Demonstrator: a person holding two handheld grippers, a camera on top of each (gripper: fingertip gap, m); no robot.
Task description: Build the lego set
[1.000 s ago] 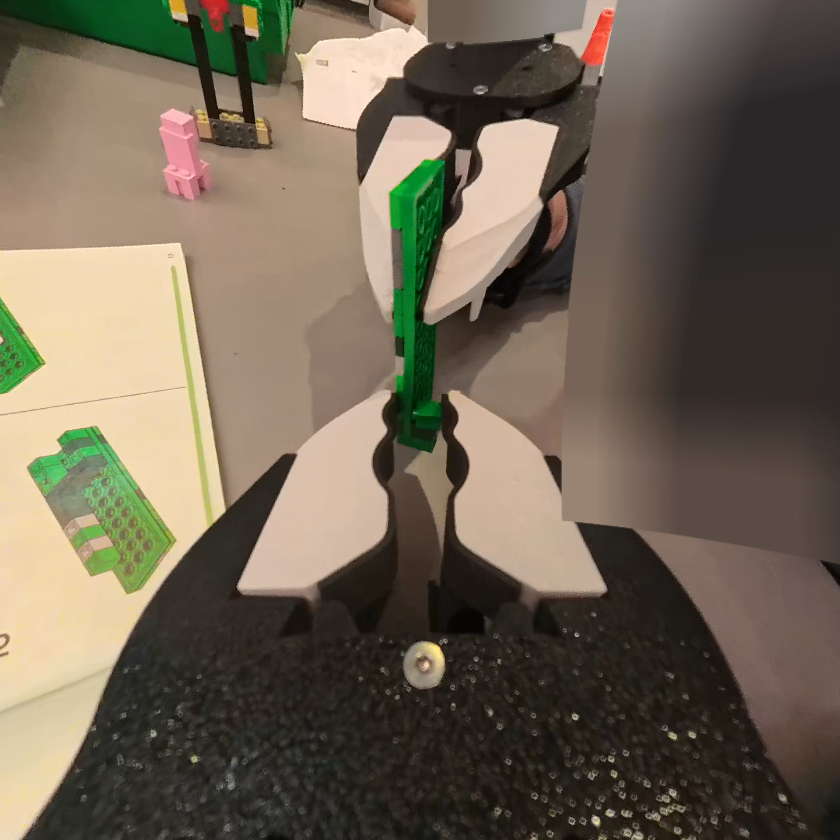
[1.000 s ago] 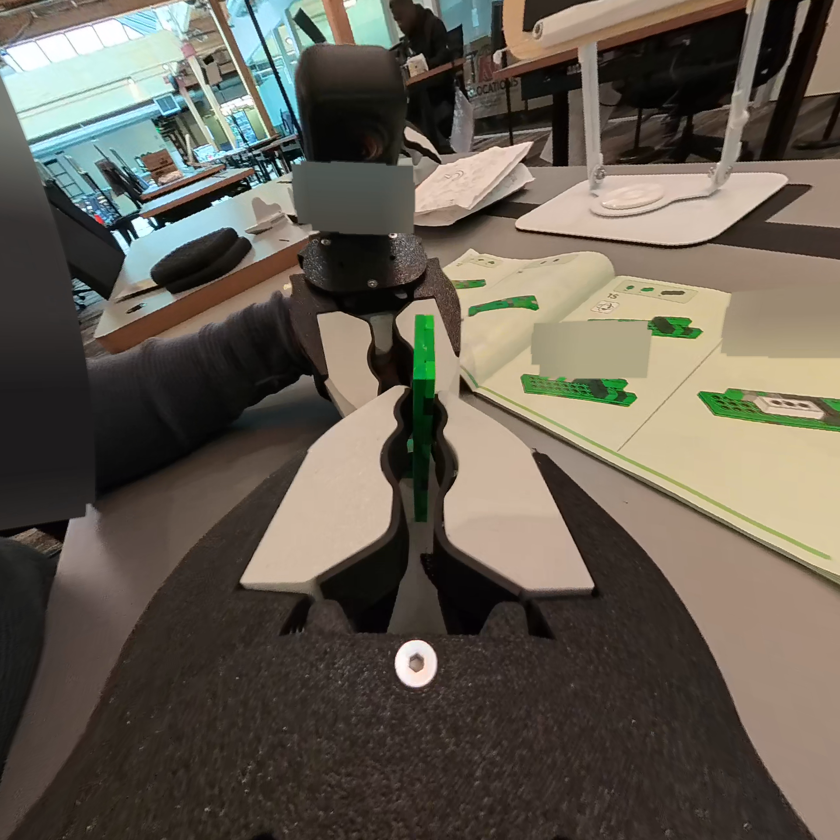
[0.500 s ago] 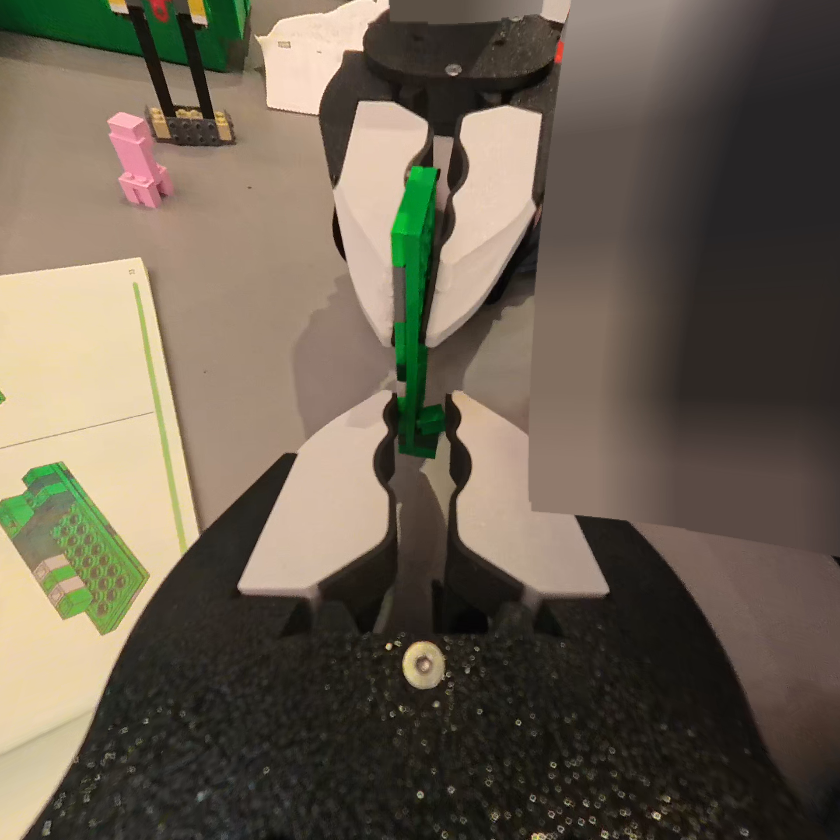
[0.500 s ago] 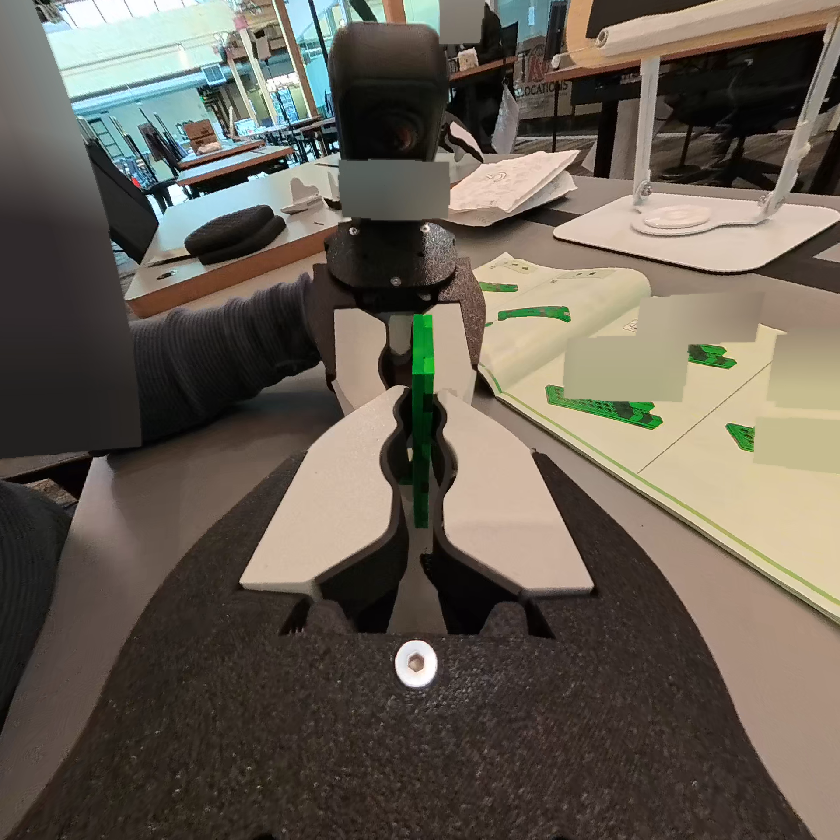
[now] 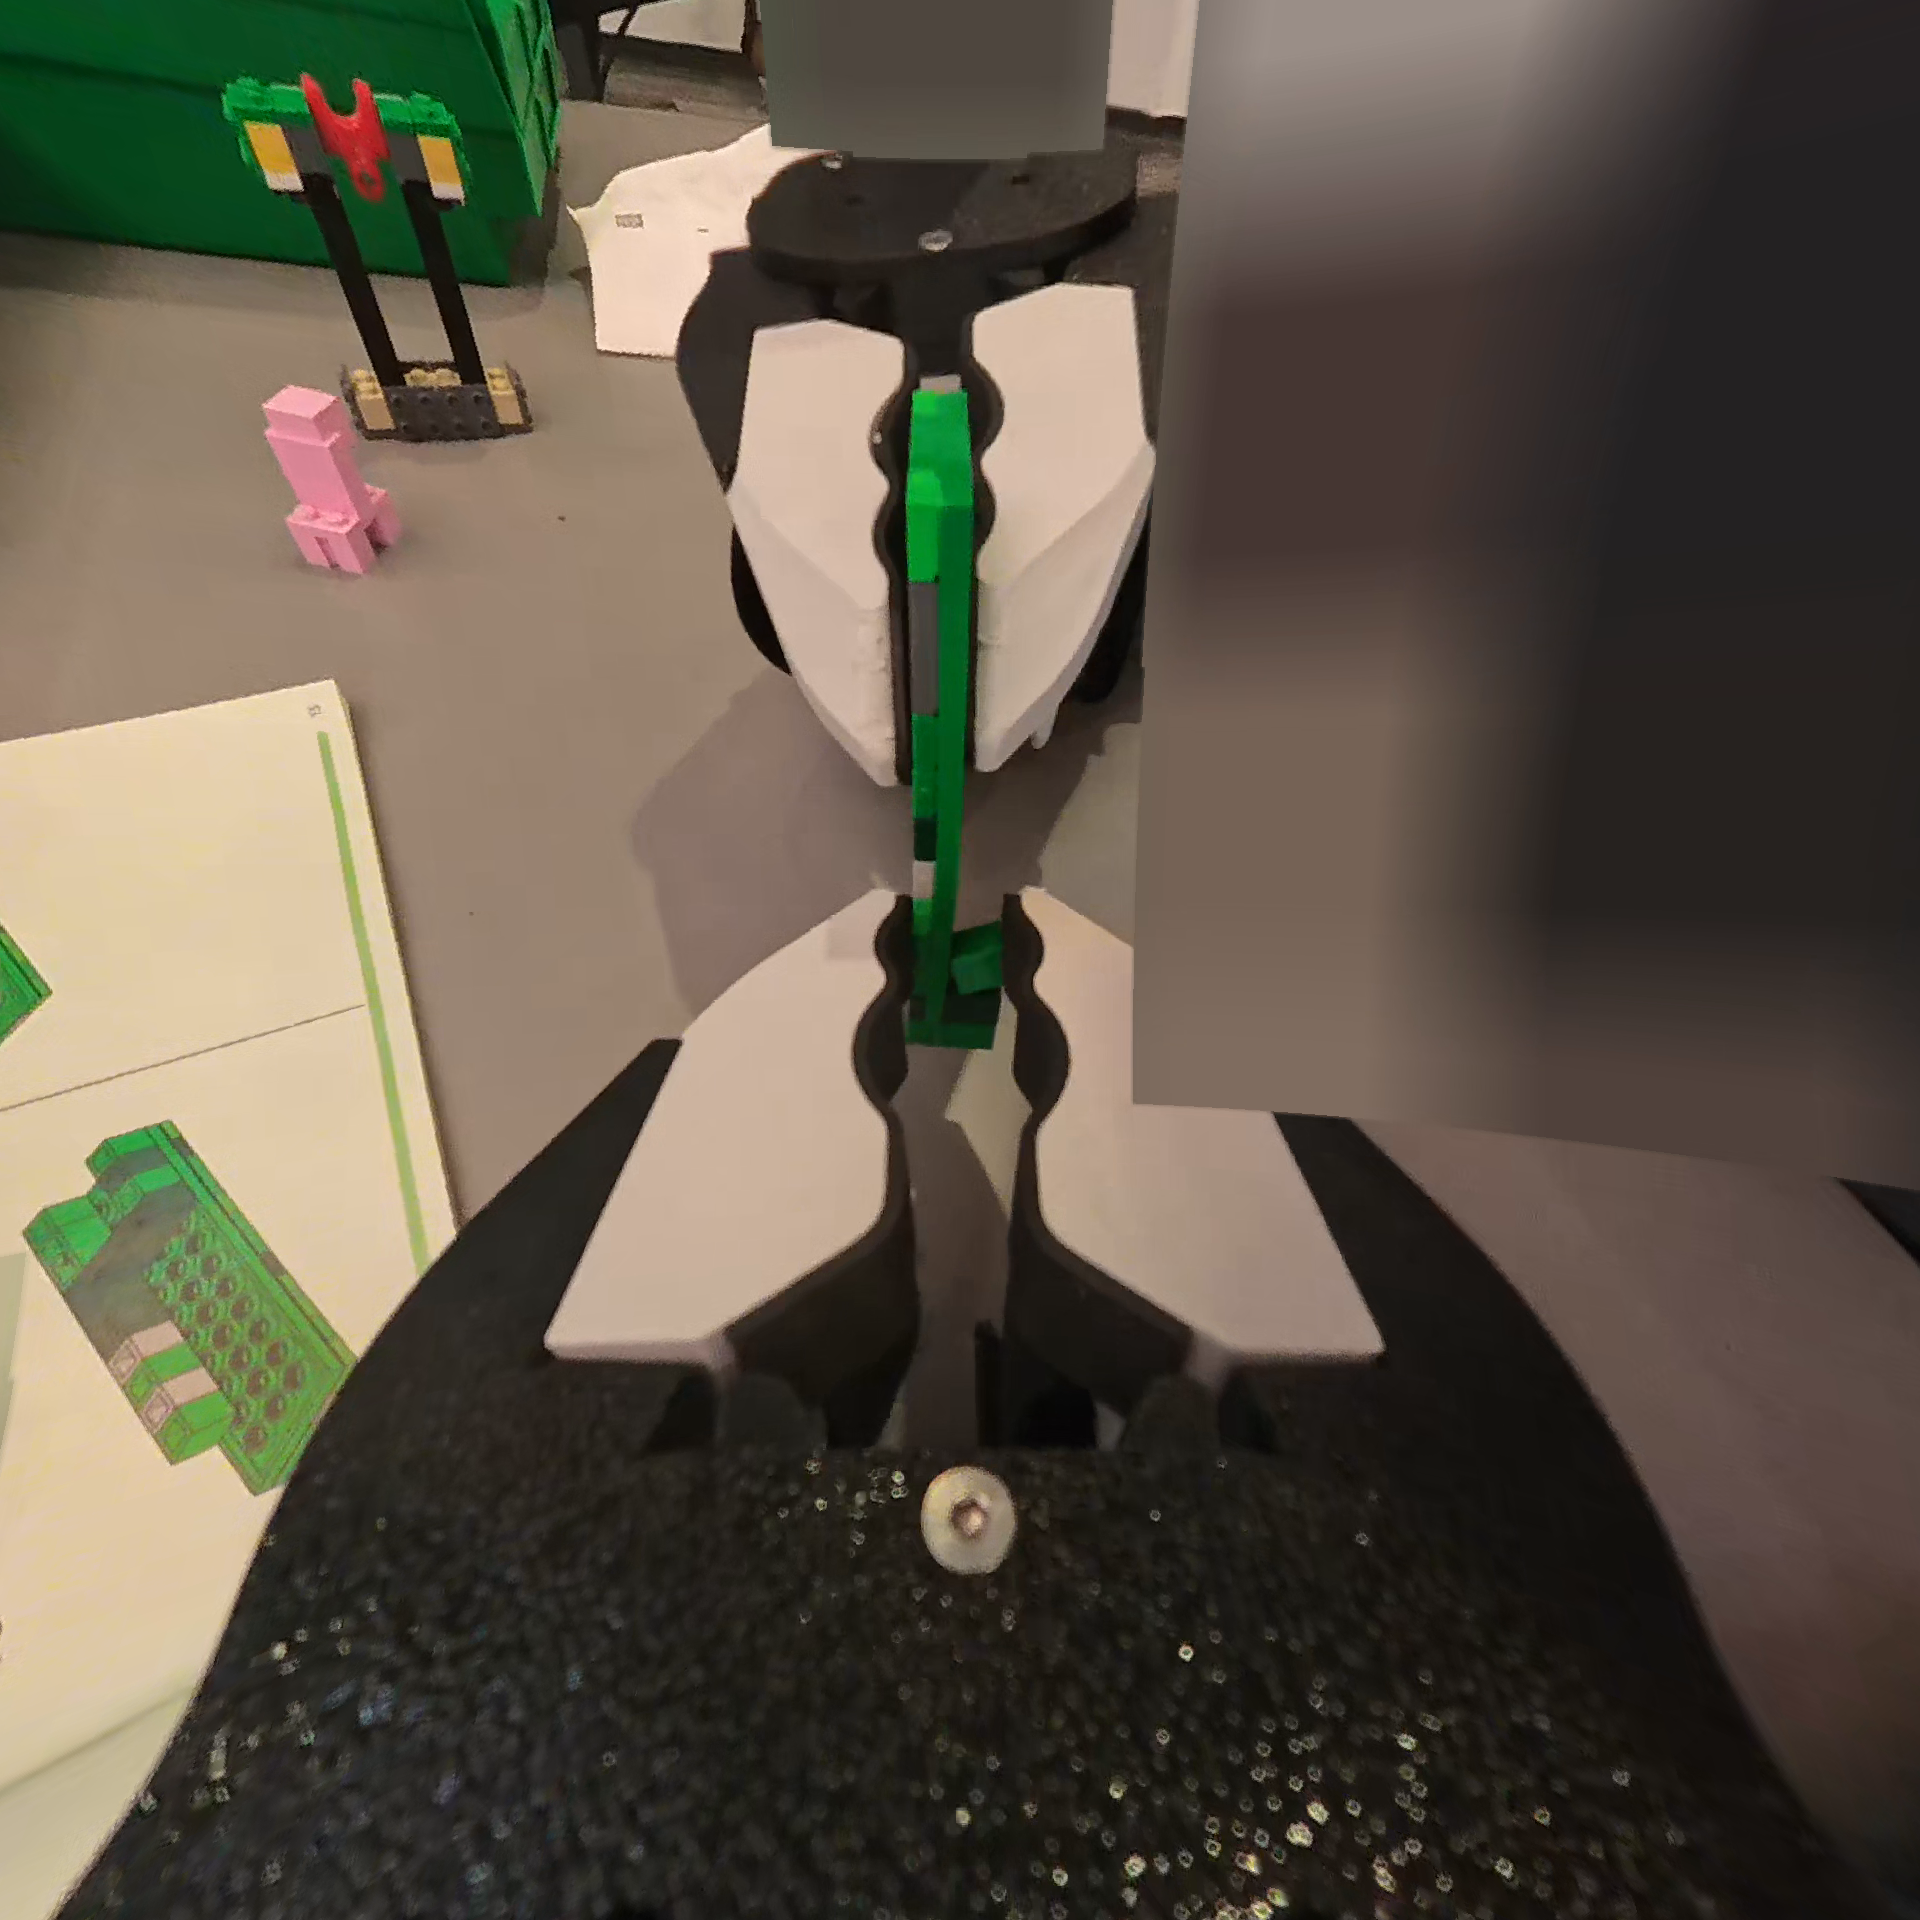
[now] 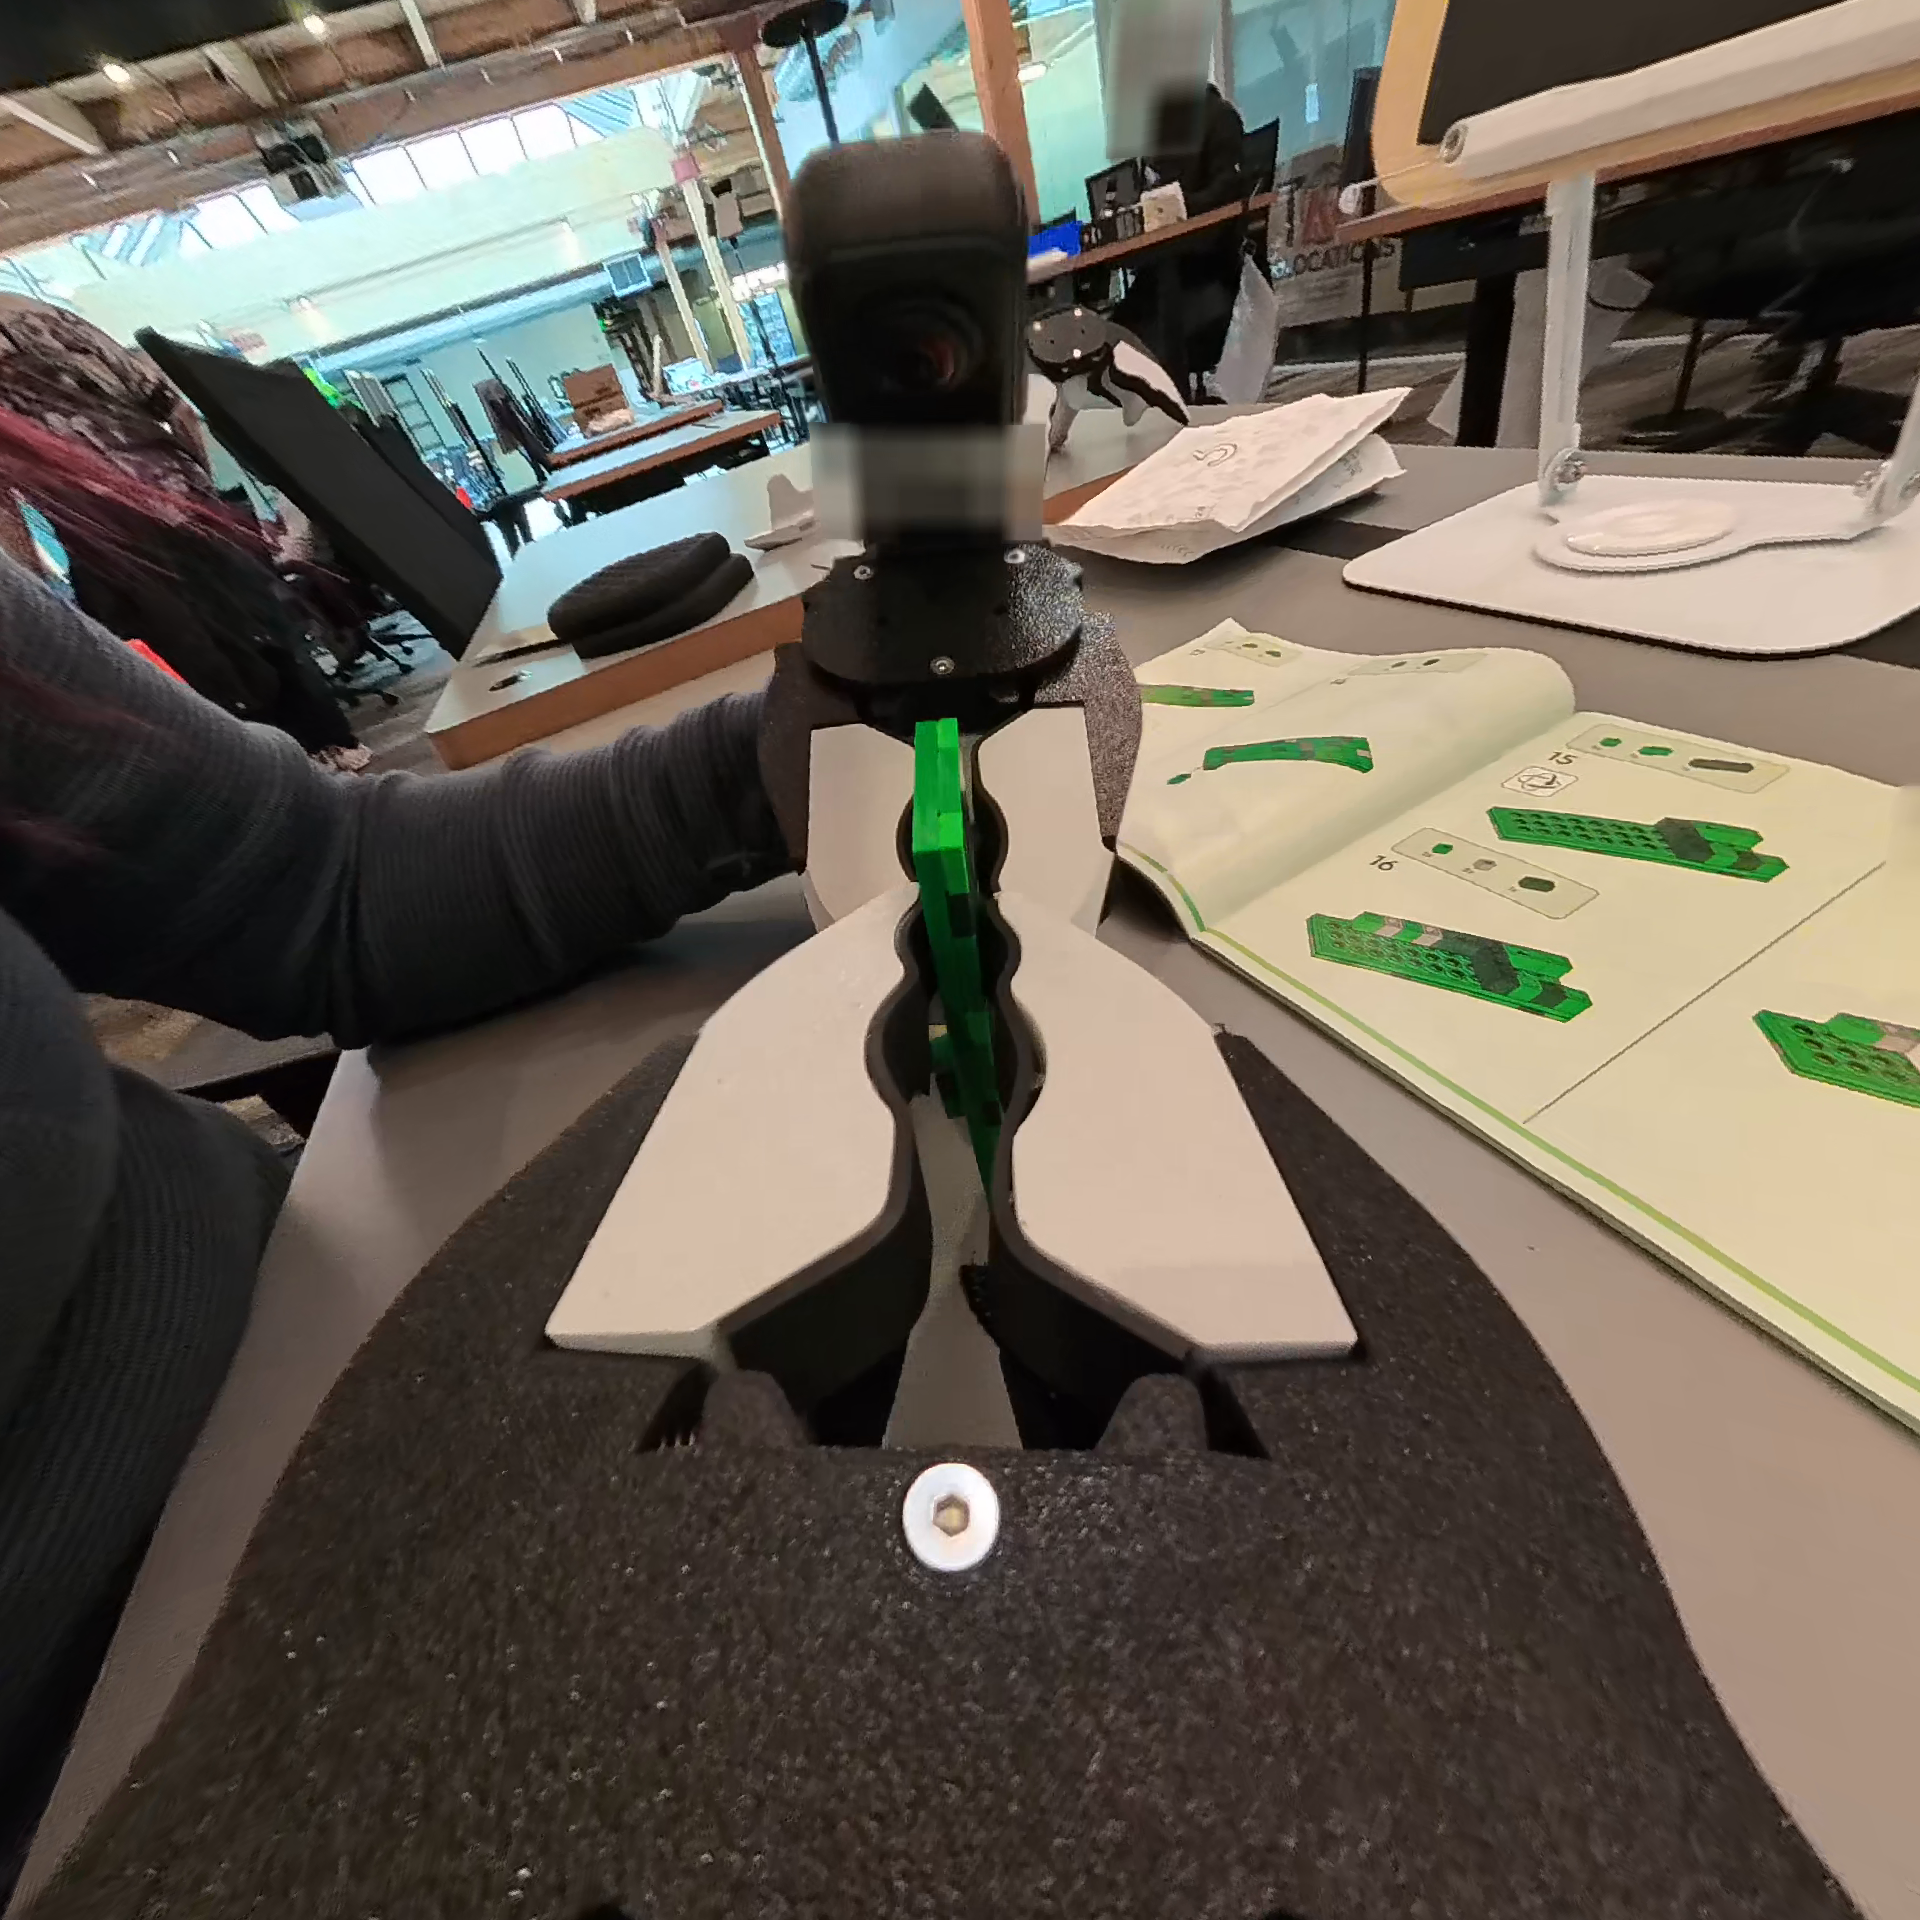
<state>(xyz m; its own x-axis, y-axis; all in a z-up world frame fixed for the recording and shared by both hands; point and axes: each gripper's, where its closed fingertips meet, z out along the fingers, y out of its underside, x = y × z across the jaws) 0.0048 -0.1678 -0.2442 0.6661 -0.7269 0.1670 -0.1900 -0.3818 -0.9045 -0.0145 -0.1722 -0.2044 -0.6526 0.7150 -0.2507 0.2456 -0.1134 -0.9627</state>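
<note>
A long green lego plate assembly [image 5: 940, 727] with small green and grey bricks on it is held edge-on above the grey table, between two grippers that face each other. My left gripper [image 5: 951, 914] is shut on its near end, where a small dark green brick [image 5: 977, 971] sticks out. My right gripper [image 5: 940, 764] is shut on the other end. In the right wrist view my right gripper [image 6: 951, 909] clamps the plate [image 6: 945, 831], and a white finger [image 6: 852, 810] of the left gripper shows behind it.
An open instruction booklet [image 5: 177, 987] lies left of the grippers, also in the right wrist view [image 6: 1507, 935]. A pink lego figure [image 5: 322, 478], a black-legged lego build [image 5: 405, 260] and a green bin [image 5: 156, 125] stand behind. A person's sleeve [image 6: 416, 862] reaches in. Spacing between my two grippers at the tips: around 4 cm. The pink lego figure [image 5: 322, 478] is about 20 cm from my left fingertips.
The plate has turned from showing its studded face to fully edge-on in the left wrist view. Both grippers stayed shut on it and shifted slightly together.
</note>
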